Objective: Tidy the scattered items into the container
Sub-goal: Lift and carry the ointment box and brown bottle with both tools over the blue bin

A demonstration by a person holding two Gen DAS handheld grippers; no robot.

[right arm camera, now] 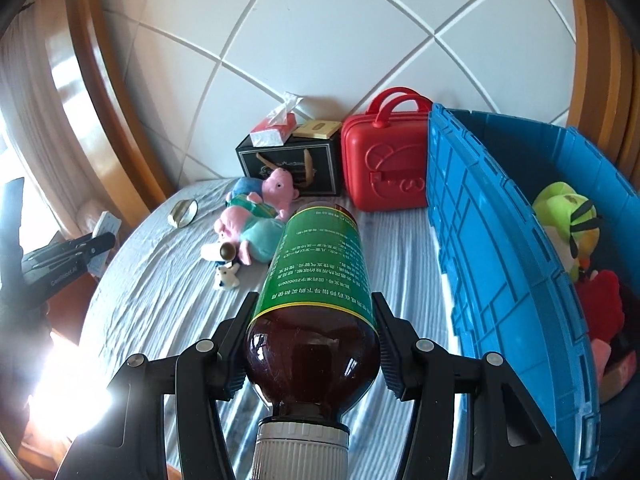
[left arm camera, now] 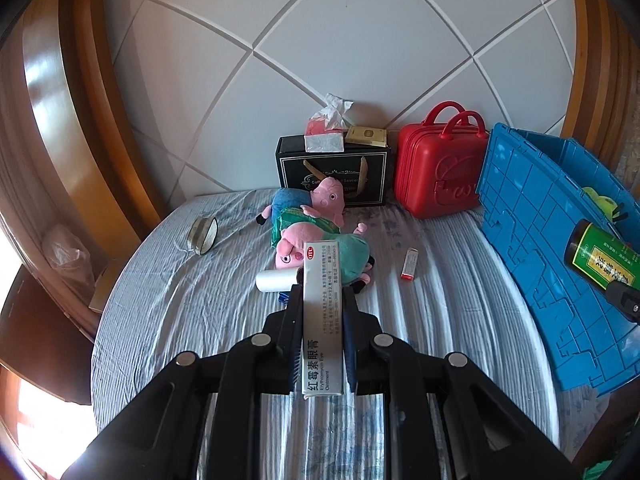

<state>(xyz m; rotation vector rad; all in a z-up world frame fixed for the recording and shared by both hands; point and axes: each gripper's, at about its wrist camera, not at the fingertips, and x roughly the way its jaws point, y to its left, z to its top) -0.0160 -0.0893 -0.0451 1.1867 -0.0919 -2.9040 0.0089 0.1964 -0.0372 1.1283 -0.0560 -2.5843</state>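
The left tongs (left arm camera: 322,316) are clenched on a slim cardboard ointment box (left arm camera: 322,320), glossy and flat-sided; the right tongs (right arm camera: 314,336) clamp a smooth, rounded brown syrup bottle (right arm camera: 314,292) near its shoulder, ribbed cap toward the camera. Judging by the task, carry both over the ribbed blue plastic crate (right arm camera: 492,248) at three o'clock, clear its wall, then let go low. Two plush pigs (left arm camera: 316,236) lie on the wrinkled striped bedsheet (left arm camera: 168,304) at twelve o'clock.

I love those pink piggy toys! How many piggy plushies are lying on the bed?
2. One in blue lies nearer the black gift box; one in green lies just in front, touching it. More could hide inside the blue crate.
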